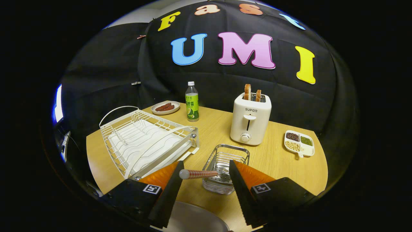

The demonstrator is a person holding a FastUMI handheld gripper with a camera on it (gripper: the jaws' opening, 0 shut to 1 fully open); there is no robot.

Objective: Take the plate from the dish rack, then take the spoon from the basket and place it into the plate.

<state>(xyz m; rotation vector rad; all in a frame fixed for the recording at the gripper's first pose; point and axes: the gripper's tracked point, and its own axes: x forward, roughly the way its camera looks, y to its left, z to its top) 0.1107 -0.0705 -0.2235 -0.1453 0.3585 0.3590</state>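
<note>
While the gripper [203, 176] hangs w/ fingers apart, the spoon [206, 174] lies crosswise between them, handle end at the left finger.

Spoon bowl sits in the wire basket [225, 167]; plate [193, 217] below fingers on table [276, 161]; dish rack [145, 141] empty, left of basket.

gripper view looks forward and down over the table [273, 161].

Wooden table [283, 161], black cloth wall [106, 83]
</note>
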